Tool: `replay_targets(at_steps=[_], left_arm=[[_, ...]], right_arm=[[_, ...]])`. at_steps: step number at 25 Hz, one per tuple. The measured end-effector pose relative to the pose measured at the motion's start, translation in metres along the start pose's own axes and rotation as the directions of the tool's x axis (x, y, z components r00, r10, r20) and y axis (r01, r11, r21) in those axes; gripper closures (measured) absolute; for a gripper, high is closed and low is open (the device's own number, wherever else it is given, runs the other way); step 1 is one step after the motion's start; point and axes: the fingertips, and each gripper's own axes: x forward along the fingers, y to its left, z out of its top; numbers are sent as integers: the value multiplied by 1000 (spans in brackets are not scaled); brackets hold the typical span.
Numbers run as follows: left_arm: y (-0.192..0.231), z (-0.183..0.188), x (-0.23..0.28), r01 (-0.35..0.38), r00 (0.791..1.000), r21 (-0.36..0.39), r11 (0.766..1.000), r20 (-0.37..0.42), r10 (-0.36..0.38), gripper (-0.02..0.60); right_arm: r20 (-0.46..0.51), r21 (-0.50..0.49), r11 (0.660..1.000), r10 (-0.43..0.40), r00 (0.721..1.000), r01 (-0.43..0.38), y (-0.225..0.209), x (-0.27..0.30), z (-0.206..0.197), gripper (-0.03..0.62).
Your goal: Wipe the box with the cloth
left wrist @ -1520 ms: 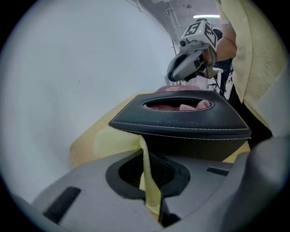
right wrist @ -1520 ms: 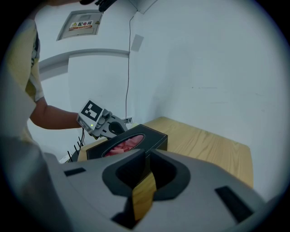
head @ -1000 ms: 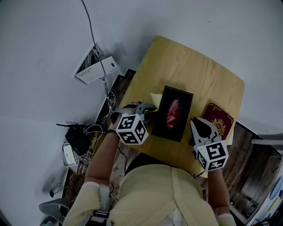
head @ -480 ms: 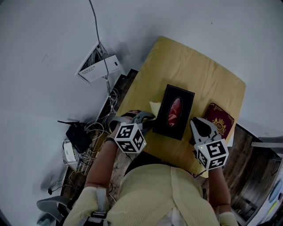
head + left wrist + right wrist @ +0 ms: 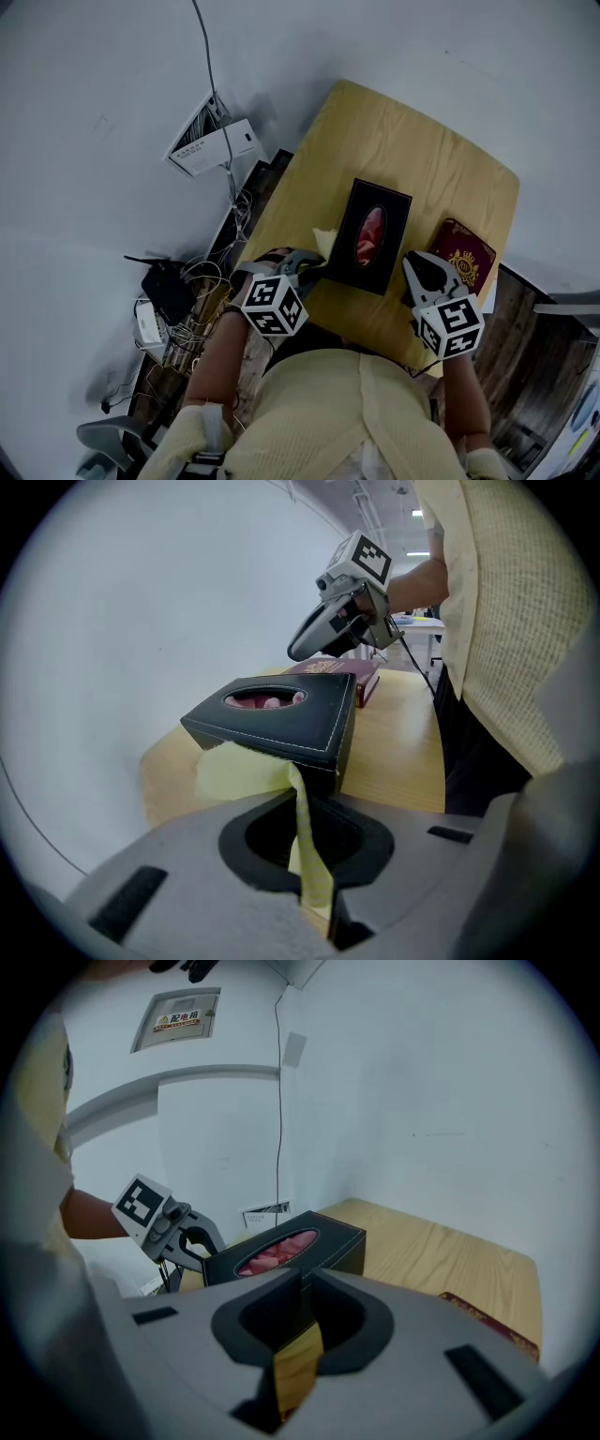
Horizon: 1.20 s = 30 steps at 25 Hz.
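Observation:
A black tissue box (image 5: 369,236) with an oval opening that shows pink tissue stands on the wooden table (image 5: 412,150). My left gripper (image 5: 312,266) is shut on a yellow cloth (image 5: 325,242), which lies against the box's left side near its front corner. In the left gripper view the cloth (image 5: 234,771) runs from between the jaws (image 5: 305,808) up to the box (image 5: 281,722). My right gripper (image 5: 419,268) hovers just right of the box, shut with nothing in it. The right gripper view shows its jaws (image 5: 302,1283) closed in front of the box (image 5: 291,1246).
A dark red booklet (image 5: 463,255) lies on the table right of the box, beside the right gripper. Left of the table, cables, a black device (image 5: 167,292) and a white box (image 5: 211,147) lie on the floor. The table's near edge is at my body.
My left gripper has drawn back toward me along the box's left side, pulling the yellow cloth with it. The right gripper and the box have stayed put.

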Motion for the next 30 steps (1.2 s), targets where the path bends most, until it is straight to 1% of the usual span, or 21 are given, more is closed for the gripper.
replay_targets(at_steps=[4, 7, 12, 17, 21, 23, 25, 27, 30], left_arm=[[-7, -3, -4, -4, 1000, -11, 1000, -7, 4, 552], [-10, -3, -8, -20, 1000, -33, 999, -10, 19, 552], [-15, 2, -16, -43, 999, -111, 993, 10, 45, 552], [-24, 7, -29, -58, 998, -148, 987, 12, 60, 552], [-25, 10, -42, -73, 996, -220, 973, 38, 83, 552], [-21, 11, -50, -96, 992, -273, 957, 53, 115, 552], [-14, 12, -59, -136, 983, -336, 932, 69, 169, 552], [-5, 13, -68, -183, 968, -402, 897, 85, 236, 552], [7, 16, -77, -236, 938, -491, 839, 110, 328, 552]], right_arm=[[-2, -1, 1000, 18, 1000, -18, 3, -1, -3, 543], [-9, -14, 999, 38, 999, -39, 7, -1, -4, 543], [-16, -33, 997, 68, 998, -69, 11, -3, -6, 543], [-20, -41, 995, 93, 995, -94, 13, -4, -8, 543], [-29, -50, 993, 107, 994, -108, 14, -5, -11, 543], [-35, -58, 992, 114, 993, -116, 14, -6, -13, 543], [-44, -68, 989, 127, 991, -129, 15, -8, -16, 543], [-55, -78, 986, 146, 988, -150, 17, -10, -19, 543], [-77, -97, 974, 197, 977, -204, 26, -11, -25, 543]])
